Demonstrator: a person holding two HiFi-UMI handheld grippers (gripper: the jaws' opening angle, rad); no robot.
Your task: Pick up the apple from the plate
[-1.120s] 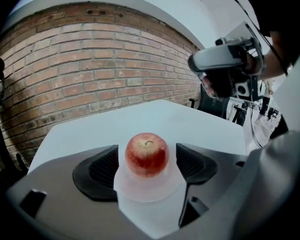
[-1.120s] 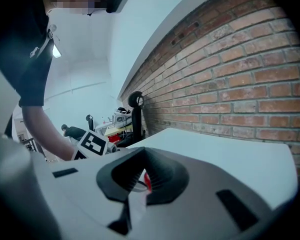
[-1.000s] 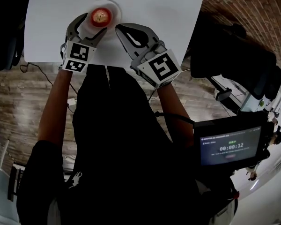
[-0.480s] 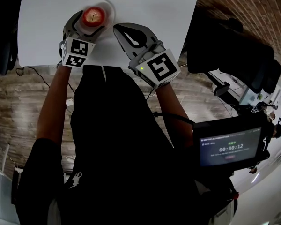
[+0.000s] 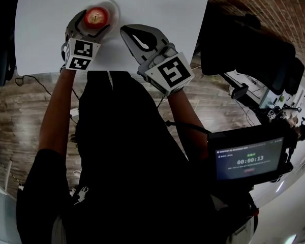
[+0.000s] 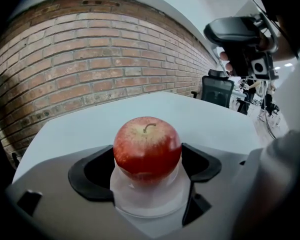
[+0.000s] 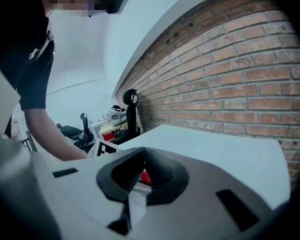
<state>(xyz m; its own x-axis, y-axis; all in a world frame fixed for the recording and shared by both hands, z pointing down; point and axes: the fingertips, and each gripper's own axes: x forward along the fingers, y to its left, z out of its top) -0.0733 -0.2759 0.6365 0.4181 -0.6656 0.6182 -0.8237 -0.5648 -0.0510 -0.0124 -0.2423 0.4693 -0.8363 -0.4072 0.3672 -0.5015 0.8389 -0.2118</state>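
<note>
Since a second ago the left claw point(image 5: 90, 28) has slid forward over the bench point(image 5: 162, 9) until its jaws flank the apple point(image 6: 147, 146). The apple sits upright, stem up, on the small white plate point(image 6: 147, 204). The jaws are apart, one pad just beside each cheek of the fruit, with no clear squeeze showing. The apple therefore lies straight ahead, squarely between the pads, so closing them and lifting is likely all that remains. The right claw point(image 5: 126, 32) lies near the plate's right side, jaws together on nothing, farther from the fruit.
</note>
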